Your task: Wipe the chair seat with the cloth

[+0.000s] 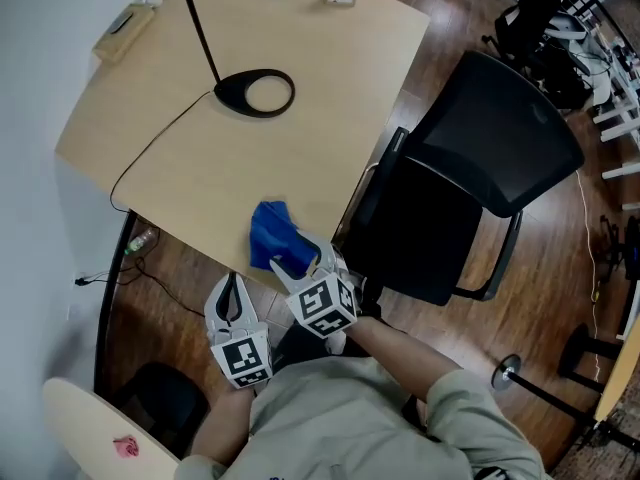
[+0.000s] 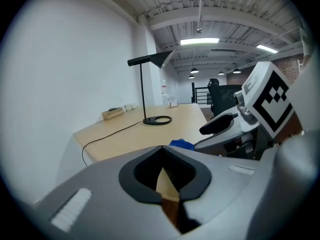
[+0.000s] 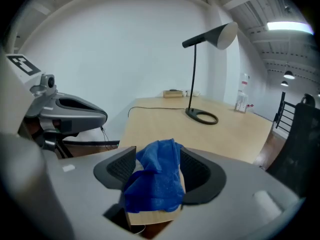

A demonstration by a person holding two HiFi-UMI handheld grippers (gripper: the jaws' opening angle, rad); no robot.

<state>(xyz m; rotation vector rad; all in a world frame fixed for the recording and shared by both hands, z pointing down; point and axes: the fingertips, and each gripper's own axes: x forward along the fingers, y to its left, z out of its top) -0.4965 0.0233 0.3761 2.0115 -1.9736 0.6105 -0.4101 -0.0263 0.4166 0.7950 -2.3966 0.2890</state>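
The right gripper (image 3: 157,156) has its jaws spread wide, their ribbed black pads standing on either side of the cloth (image 3: 155,184) without clamping it. The cloth is a crumpled blue piece with a fine, nubbly weave, bunched into a soft mound between the jaws. It lies on the near edge of the table (image 1: 300,88), a smooth pale wood top with rounded corners. Beyond the jaw tips, well apart from them, stands the flat black ring foot of a desk lamp (image 3: 202,117) with a thin stem.

The left gripper (image 2: 161,149) has its jaws closed, tips together and nothing between them; through the narrow hollow behind the tips only a sliver of wood shows.

The chair seat (image 1: 420,248), black and squarish, sits off to the right of the right gripper's jaws, apart from the cloth.
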